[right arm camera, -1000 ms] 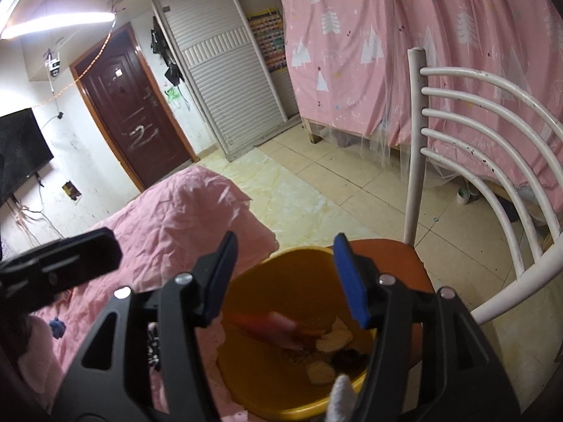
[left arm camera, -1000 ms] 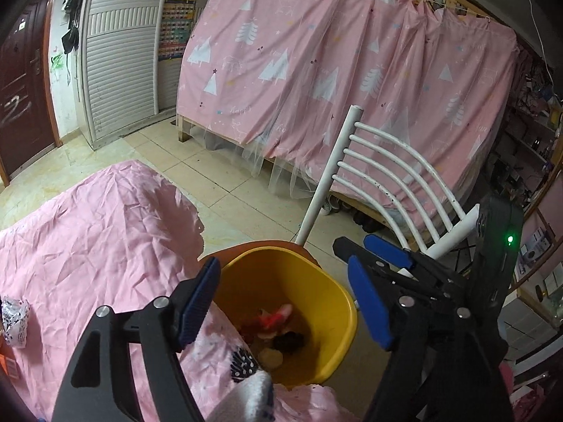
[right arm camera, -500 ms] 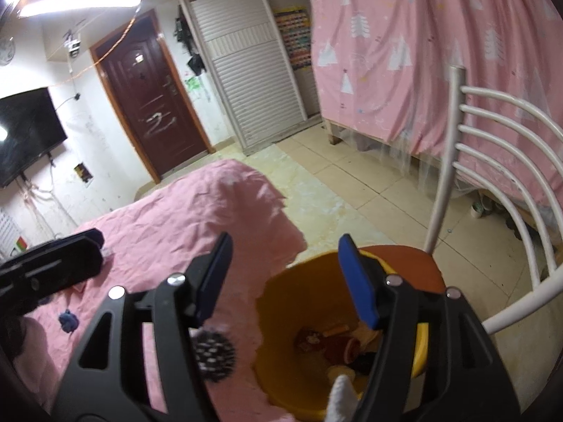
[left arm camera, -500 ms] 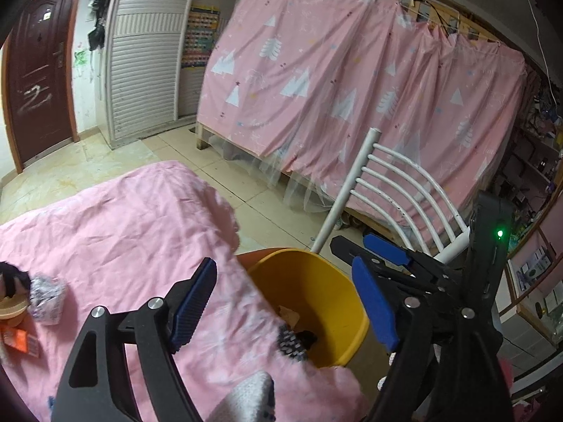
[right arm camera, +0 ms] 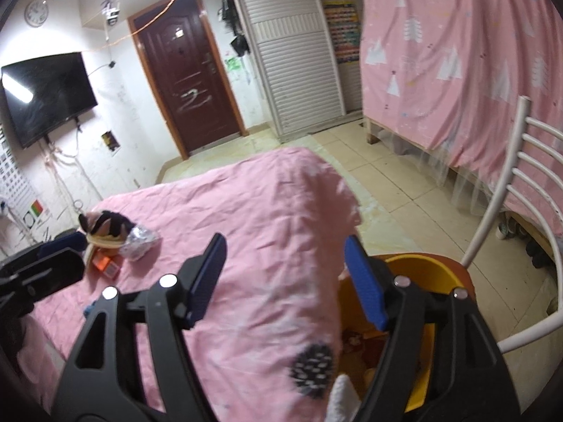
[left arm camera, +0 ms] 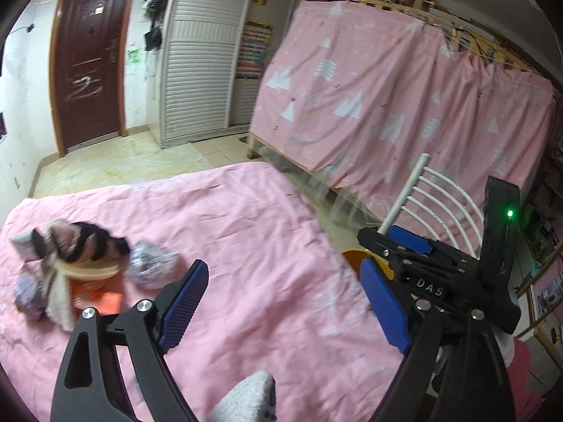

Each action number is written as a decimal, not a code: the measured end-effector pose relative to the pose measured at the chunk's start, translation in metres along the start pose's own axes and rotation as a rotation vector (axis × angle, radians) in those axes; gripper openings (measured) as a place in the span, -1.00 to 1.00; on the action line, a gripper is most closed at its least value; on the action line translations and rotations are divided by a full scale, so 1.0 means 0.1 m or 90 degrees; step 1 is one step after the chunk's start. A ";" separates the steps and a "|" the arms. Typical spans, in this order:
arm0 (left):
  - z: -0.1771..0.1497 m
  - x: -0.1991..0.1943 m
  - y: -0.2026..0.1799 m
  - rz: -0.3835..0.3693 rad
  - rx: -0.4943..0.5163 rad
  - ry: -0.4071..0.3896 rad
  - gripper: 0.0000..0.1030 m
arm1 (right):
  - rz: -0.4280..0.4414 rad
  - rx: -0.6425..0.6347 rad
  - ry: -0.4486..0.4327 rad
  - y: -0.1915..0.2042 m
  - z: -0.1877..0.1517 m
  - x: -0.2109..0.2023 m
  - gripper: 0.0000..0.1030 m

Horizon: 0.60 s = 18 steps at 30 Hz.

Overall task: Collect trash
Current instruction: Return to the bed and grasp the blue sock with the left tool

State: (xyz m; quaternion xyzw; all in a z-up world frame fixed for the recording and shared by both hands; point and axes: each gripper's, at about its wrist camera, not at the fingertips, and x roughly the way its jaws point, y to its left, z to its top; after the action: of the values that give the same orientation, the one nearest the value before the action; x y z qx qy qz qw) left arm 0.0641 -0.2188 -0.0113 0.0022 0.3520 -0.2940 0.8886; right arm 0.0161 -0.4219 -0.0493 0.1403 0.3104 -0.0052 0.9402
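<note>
A small heap of trash lies on the pink bedsheet (left arm camera: 246, 218): a black and pink bundle (left arm camera: 81, 242) on a round beige lid, a crumpled silvery wrapper (left arm camera: 151, 263) and an orange packet (left arm camera: 102, 299). My left gripper (left arm camera: 281, 302) hovers over the sheet to the right of the heap, its jaws opening with nothing between them. My right gripper (right arm camera: 286, 277) is above the bed's edge beside the yellow bin (right arm camera: 422, 263), jaws also opening and empty. The bin holds several scraps (right arm camera: 352, 344). The heap (right arm camera: 109, 232) also shows far left in the right wrist view.
The bin stands on the orange seat of a white slatted chair (right arm camera: 520, 176). A bunk hung with a pink curtain (left arm camera: 404, 105) is behind it. A dark door (right arm camera: 190, 81), a white louvred wardrobe (right arm camera: 292, 63) and a wall TV (right arm camera: 45, 95) line the far wall across tiled floor.
Both views have swung left from the yellow bin to the bed. The trash heap has come into view, the bin has slid to the right edge, and both pairs of jaws stand wider.
</note>
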 end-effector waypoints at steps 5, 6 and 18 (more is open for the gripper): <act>-0.14 -0.13 0.31 0.033 -0.018 -0.001 0.54 | 0.023 -0.029 0.014 0.28 0.02 0.09 0.32; -0.17 -0.16 0.38 0.040 -0.023 0.000 0.54 | 0.027 -0.034 0.015 0.33 0.02 0.10 0.34; -0.50 -0.12 0.84 0.072 -0.052 0.047 0.52 | 0.066 -0.100 0.054 0.85 0.02 0.34 0.51</act>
State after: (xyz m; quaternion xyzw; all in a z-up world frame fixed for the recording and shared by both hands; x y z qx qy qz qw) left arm 0.0698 -0.1330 -0.0583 -0.0035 0.3954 -0.2285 0.8896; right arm 0.0528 -0.3378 -0.0458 0.0820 0.3419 0.0735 0.9333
